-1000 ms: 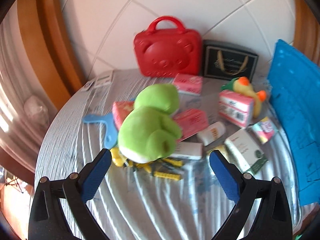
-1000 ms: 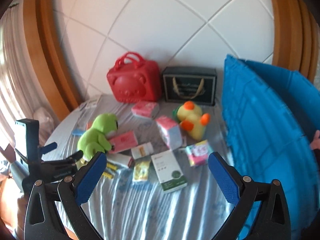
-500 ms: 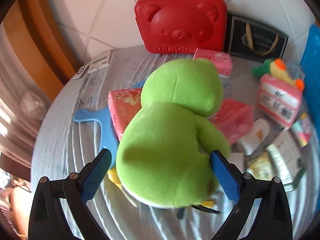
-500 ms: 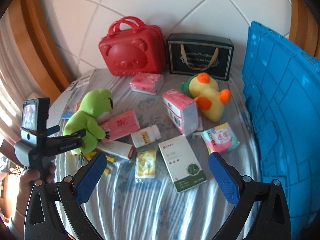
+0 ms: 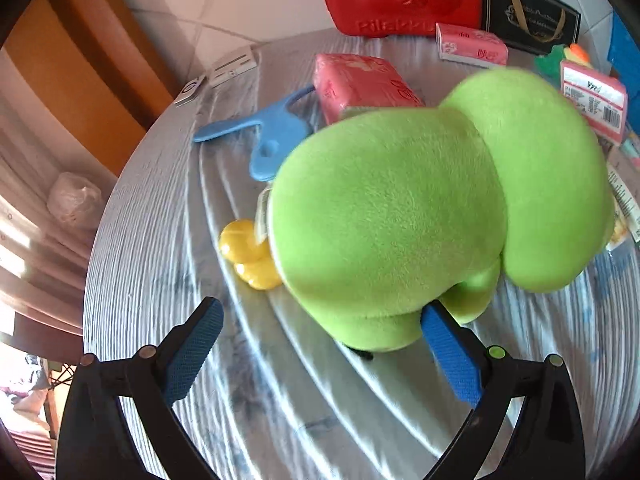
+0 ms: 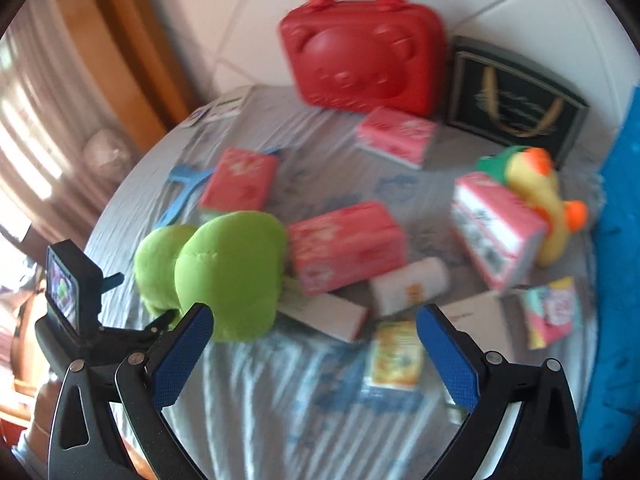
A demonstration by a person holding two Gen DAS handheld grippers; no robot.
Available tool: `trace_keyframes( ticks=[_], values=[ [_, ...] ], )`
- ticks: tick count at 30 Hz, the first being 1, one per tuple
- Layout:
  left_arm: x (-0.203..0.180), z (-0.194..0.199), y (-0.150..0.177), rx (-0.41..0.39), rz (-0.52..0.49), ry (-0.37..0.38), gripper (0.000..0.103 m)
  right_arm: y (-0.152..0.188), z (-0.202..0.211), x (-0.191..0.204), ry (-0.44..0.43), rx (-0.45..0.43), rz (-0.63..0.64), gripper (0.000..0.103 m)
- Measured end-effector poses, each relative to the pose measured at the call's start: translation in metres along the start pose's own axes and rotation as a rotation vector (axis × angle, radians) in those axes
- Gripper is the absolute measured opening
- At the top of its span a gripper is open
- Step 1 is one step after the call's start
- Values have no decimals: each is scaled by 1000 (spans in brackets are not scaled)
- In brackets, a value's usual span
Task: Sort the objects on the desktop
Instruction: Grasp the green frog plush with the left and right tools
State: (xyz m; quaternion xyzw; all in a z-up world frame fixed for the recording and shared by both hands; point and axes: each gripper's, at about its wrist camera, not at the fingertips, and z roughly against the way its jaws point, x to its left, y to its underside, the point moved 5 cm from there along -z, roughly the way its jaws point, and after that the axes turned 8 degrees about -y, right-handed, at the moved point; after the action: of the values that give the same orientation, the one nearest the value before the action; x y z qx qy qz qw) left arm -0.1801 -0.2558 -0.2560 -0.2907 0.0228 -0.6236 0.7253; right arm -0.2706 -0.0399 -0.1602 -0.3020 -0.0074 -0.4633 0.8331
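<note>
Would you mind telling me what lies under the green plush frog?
Yellow plastic pieces and a blue plastic tool poke out from beneath the green plush frog on its left. Whatever else it covers is hidden.

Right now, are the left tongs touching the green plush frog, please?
Touching: in the left wrist view, the left tongs' right blue pad presses into the green plush frog; the left pad stands clear.
</note>
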Motion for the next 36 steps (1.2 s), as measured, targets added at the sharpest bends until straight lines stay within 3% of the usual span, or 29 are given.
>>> trace_keyframes(
  ticks=[5,8,14,25,28,29,30,32,36],
  values=[
    [6,32,7,-110,17,57,101,15,-41,30,-44,60,12,103],
    [3,27,8,-110,17,63,101,27,-54,37,-52,52,-15,103],
    [-3,-1,7,-100,55,158,101,48,-70,47,-1,48,-12,103],
    [-12,-32,1,-91,83,243,101,42,-118,50,3,23,-43,103],
    [-17,-34,0,-72,89,297,70,41,-135,51,2,57,-38,103],
    [-17,-29,-1,-84,97,291,66,42,-135,51,-7,54,-39,101],
    [-17,-25,-1,-98,94,284,64,42,-133,52,-6,47,-33,89],
    [-18,-16,0,-114,86,268,62,41,-126,56,10,34,-8,80],
    [-19,15,1,-163,87,277,61,43,-101,57,-3,5,5,77]
  ],
)
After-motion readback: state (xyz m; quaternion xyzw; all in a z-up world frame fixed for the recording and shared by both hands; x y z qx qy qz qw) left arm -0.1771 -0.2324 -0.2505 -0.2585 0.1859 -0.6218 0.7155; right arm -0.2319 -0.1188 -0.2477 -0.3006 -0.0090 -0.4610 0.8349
